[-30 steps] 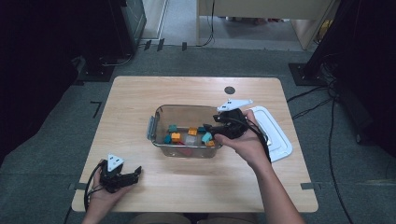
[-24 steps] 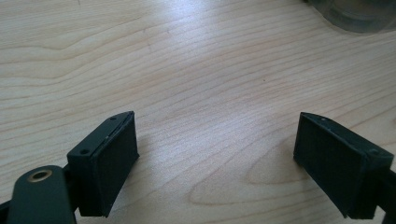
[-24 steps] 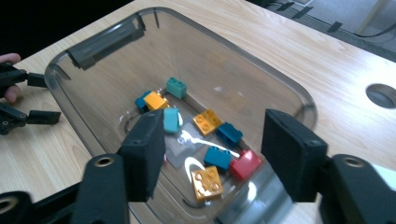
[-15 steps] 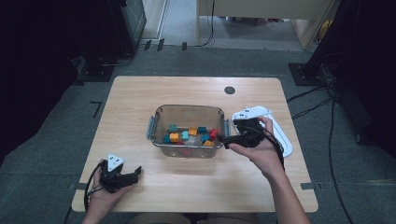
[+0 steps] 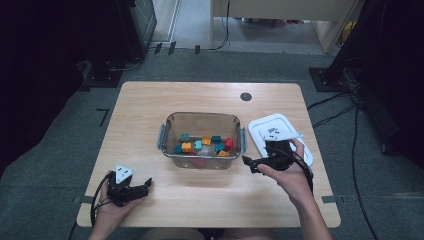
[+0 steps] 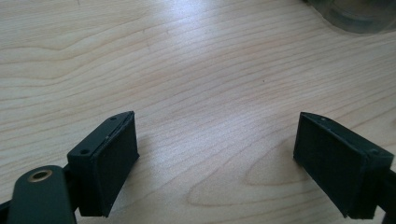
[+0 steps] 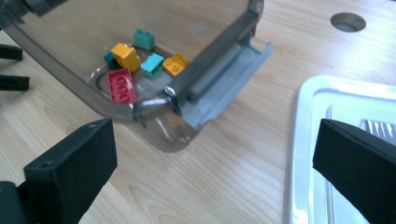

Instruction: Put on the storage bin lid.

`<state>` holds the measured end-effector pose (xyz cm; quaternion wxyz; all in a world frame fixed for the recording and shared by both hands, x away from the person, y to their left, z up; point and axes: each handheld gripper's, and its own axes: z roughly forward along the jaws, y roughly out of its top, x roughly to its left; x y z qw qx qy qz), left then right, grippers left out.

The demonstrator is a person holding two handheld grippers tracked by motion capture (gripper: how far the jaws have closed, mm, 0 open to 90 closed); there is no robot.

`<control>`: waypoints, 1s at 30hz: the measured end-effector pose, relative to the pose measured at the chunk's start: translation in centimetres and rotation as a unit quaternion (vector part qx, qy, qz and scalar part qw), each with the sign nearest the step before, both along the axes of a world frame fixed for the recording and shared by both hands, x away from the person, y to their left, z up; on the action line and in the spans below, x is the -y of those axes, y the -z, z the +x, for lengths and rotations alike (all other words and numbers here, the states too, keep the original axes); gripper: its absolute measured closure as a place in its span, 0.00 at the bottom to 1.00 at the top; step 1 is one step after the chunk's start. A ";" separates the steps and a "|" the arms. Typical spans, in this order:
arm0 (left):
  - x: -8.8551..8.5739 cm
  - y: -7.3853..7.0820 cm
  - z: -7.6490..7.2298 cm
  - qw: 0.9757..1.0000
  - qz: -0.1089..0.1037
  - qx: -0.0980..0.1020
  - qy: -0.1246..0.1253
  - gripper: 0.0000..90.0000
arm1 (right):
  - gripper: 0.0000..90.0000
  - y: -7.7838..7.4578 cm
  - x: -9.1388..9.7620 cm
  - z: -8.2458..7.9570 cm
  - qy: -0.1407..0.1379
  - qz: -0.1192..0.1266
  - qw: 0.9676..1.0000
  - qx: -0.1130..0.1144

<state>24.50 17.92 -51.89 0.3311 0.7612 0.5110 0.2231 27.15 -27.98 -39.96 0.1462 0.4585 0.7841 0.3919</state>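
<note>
A clear plastic container (image 5: 200,119) stands mid-table and holds several coloured bricks (image 5: 202,145); red, yellow and teal ones (image 7: 122,84) lie behind its wall in the right gripper view. My right gripper (image 5: 252,164) hovers just off the container's right front corner, beside the white lid (image 5: 262,127). Its jaws have just been opening and now stand wide apart (image 7: 210,163) with nothing between them. My left gripper (image 5: 144,186) rests near the table's front left, open (image 6: 215,163) over bare wood.
The white lid (image 7: 345,121) lies flat to the right of the container's grey latch (image 7: 224,84). A round cable hole (image 5: 245,96) sits in the tabletop behind the container. Dark floor and cables surround the table.
My right hand has drawn back from over the container's right end toward the front right and lower, and its jaws have spread. The left gripper has kept still.
</note>
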 end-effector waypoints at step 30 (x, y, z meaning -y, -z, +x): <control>0.0 0.0 0.0 1.000 0.000 0.000 0.002 0.15 | 0.26 4.8 6.1 0.6 0.077 0.006 0.997 -0.005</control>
